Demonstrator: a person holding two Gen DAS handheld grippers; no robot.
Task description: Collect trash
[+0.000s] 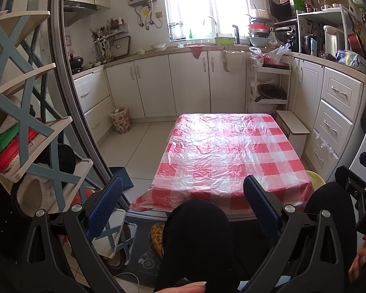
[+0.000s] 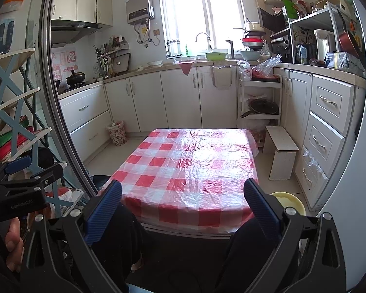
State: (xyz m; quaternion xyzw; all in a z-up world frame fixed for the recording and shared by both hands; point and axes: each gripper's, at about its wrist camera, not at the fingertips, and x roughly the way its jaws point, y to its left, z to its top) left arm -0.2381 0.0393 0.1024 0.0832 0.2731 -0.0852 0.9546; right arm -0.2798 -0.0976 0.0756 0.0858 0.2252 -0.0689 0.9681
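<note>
1. Left gripper point(image 1: 183, 202) & right gripper point(image 2: 183, 205): both w/ fingers apart, holding nothing.
2. No trash visible on checked table point(image 2: 144, 161).
3. Floral bin point(image 2: 116, 133) by cabinets, well apart from grippers.
4. Looks unstarted; all collecting left.

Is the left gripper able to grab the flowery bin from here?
Probably not yet. The left gripper is open over the person's knees, and the bin stands on the floor across the kitchen, far beyond it.
</note>
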